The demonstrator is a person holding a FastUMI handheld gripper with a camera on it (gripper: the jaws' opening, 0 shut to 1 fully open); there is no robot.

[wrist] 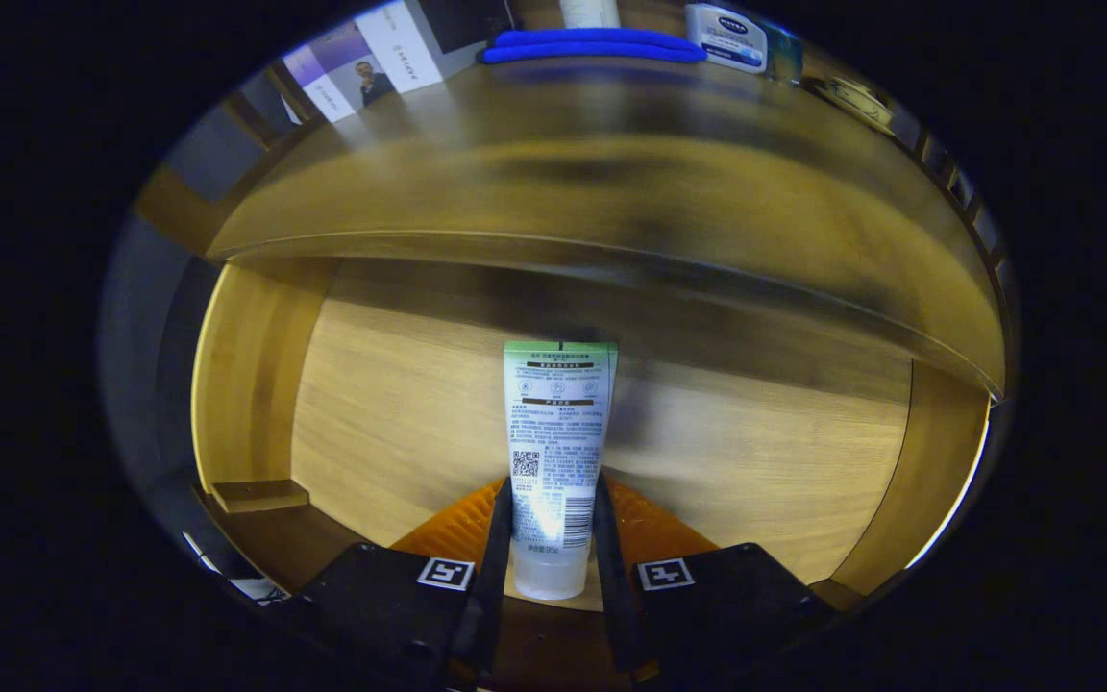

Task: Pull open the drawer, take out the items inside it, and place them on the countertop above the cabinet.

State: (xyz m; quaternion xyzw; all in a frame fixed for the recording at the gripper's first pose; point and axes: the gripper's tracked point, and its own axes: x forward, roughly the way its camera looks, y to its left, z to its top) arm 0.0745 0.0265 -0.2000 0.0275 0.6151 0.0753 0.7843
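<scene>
The open drawer (381, 404) shows a pale wooden floor and side walls. The gripper (548, 548) is closed narrow on a white tube (556, 432) with a green end, both fingers pressing its sides near the cap; the tube points ahead over the drawer floor. On the countertop (563, 183) above lie a folded blue cloth (592, 46) and, right of it, a white-and-blue tin (726, 37).
</scene>
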